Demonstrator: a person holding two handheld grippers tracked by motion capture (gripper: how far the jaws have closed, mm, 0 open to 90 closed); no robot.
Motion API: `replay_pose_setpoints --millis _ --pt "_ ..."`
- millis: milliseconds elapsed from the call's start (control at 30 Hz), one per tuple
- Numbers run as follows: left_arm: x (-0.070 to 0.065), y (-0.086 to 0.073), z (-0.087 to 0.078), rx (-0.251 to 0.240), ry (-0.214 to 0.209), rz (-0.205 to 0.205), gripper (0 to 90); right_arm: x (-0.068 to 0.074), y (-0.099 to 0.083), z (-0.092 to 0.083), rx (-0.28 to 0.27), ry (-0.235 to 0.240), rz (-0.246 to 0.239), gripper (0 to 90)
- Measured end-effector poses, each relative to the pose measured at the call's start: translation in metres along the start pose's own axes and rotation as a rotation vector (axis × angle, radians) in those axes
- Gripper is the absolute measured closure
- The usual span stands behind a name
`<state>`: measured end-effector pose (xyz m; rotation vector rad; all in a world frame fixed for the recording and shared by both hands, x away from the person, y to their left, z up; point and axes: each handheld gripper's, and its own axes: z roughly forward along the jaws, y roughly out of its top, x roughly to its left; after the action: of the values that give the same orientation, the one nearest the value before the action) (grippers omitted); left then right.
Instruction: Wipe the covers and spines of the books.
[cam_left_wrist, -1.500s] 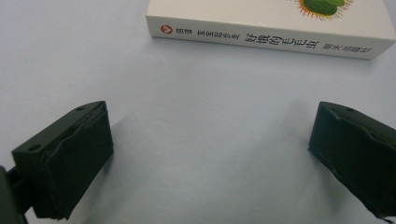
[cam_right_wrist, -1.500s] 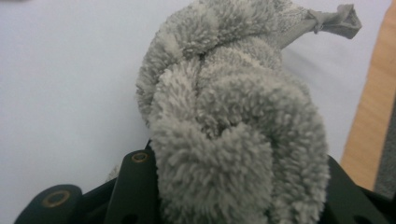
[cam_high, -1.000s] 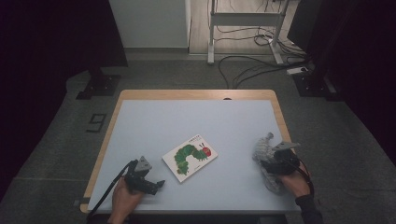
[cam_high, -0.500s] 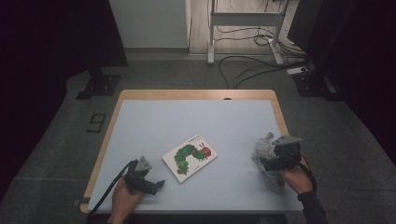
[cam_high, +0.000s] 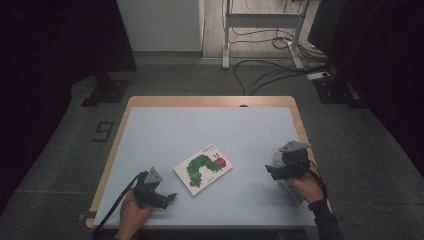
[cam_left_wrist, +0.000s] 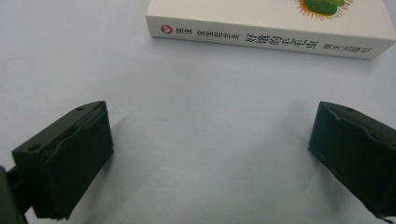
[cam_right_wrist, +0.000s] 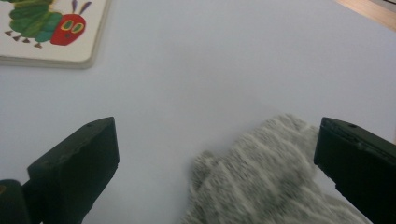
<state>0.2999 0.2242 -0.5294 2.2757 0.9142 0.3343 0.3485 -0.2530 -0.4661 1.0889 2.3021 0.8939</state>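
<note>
Sitting on the pale blue table (cam_high: 200, 130) with wood edging: board book (cam_high: 203, 168) lying flat near the middle-front, cover up, green caterpillar with a red head showing. Lying at the right front: grey knit sock (cam_high: 289, 190), crumpled, directly under the right gripper (cam_high: 272, 172), apart from both pads in the right gripper view, sock (cam_right_wrist: 271, 177) spreading between and below the jaws. Right gripper jaws just been opening, now standing wide, gripping nothing, hovering above the sock. Resting at the left front: left gripper (cam_high: 167, 197), jaws standing wide apart, nothing between, pointing at the book spine (cam_left_wrist: 266, 39) from near by, not touching. Spine carrying a red round logo and a line of Chinese characters, too small for reading reliably. Book well apart from the sock.
</note>
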Motion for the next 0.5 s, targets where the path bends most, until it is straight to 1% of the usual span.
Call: replay_pose_setpoints --millis 300,500 --pt "0.000 0.000 0.000 -0.001 0.000 -0.001 0.0 0.012 0.013 0.015 -0.006 0.050 -0.024 0.0" --pt "-0.001 0.001 0.000 0.000 0.001 0.003 0.0 0.022 0.020 0.028 -0.003 0.087 -0.043 0.0"
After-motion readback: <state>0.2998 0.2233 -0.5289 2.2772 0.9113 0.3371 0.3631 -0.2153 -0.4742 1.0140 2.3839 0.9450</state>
